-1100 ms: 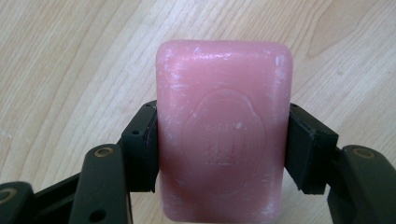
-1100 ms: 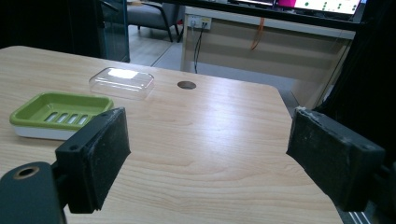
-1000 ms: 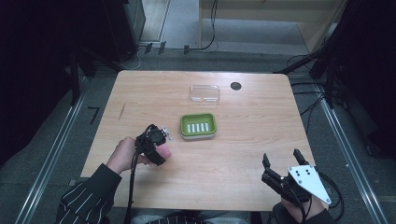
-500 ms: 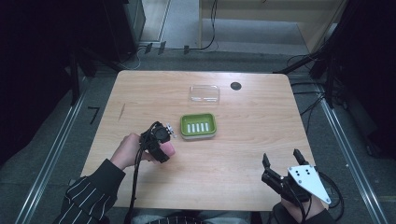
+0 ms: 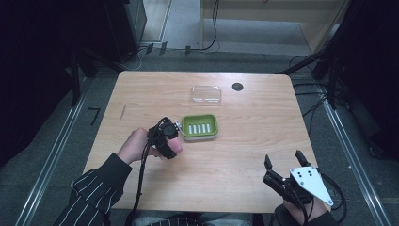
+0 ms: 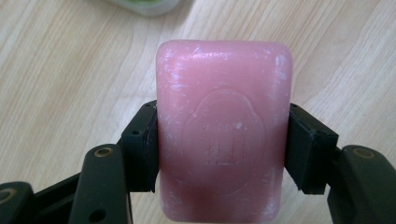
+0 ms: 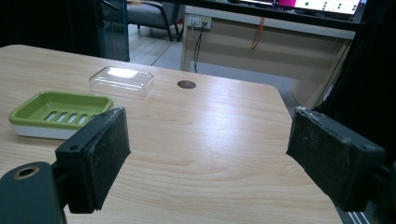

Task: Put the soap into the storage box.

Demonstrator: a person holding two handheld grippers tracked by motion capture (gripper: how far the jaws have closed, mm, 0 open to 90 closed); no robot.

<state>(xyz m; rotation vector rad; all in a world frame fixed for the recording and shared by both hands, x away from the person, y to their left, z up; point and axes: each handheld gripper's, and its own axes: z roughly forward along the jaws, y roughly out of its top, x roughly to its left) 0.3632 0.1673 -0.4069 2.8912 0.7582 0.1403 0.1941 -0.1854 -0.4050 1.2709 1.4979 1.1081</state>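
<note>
I have the left gripper (image 6: 223, 140) clamped on a pink bar of soap (image 6: 224, 126): in the left gripper view both black pads press flat against the bar's long sides, about halfway along its length, and the stamped oval face of the bar looks straight at the camera. The jaws stand only as far apart as the bar is wide, with no slack on either side. Beneath the bar I see bare wood, and a corner of the green soap dish (image 6: 144, 5) sits at the top edge of that view. From the high view, my left gripper (image 5: 170, 141) sits just beside the near left corner of the soap dish (image 5: 200, 127), with the pink soap (image 5: 175, 147) showing at its tip, close to the dish but not over it. I cannot tell from that view whether the bar touches the table (image 5: 244, 155). The clear plastic lid (image 5: 206, 94) lies behind the dish, apart from it, near a dark round hole (image 5: 237, 86) in the tabletop. My right gripper (image 5: 285, 165) is well apart, at the near right corner of the table. In the right gripper view its jaws are spread wide with nothing between the pads, pointed level across the wood toward the dish (image 7: 60, 112) and lid (image 7: 122, 81).
</note>
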